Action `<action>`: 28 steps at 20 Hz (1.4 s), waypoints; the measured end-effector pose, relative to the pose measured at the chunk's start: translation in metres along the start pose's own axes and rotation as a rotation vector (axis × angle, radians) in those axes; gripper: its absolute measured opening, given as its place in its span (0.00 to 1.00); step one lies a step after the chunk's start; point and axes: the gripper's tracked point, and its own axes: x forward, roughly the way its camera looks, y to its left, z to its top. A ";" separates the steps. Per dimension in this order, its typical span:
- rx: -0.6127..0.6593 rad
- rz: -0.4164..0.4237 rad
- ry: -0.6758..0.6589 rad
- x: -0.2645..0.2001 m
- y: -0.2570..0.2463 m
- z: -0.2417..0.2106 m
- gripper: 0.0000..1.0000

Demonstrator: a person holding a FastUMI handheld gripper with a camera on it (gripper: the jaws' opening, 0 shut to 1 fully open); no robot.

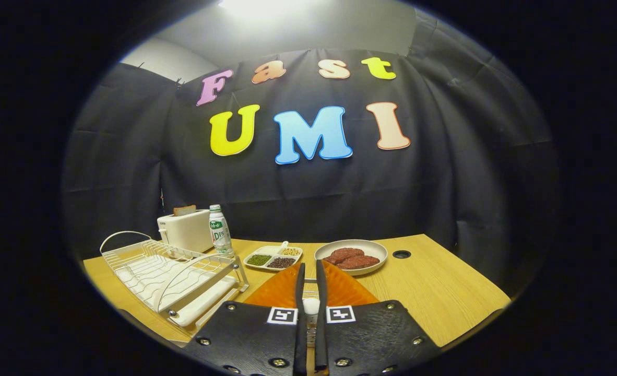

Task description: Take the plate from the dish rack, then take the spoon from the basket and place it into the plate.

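The orange plate point(340, 290) lies flat on the wooden table point(444, 292), right under and just ahead of my fingers. My gripper point(309, 267) hangs over it with the two fingers point(300, 282) drawn close together, leaving only a thin gap. In that gap sits a slim metal piece with a pale end, which looks like the spoon point(311, 308), pressed from both sides. Most of the spoon is hidden by the fingers. The white wire dish rack point(167, 271) stands to the left of the fingers with no plate in it.
Beyond the fingers are a white divided tray of beans point(273, 257) and a pale plate of meat patties point(351, 257). A toaster point(186, 230) and a bottle point(220, 231) stand behind the rack. A dark hole point(401, 254) marks the table to the right.
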 end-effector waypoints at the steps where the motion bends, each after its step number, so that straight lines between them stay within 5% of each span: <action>1: -0.003 -0.003 0.006 -0.002 0.001 0.005 0.06; 22: -0.132 -0.064 0.047 -0.096 0.000 0.153 0.06; 28: -0.010 -0.094 0.130 -0.120 0.004 0.134 0.06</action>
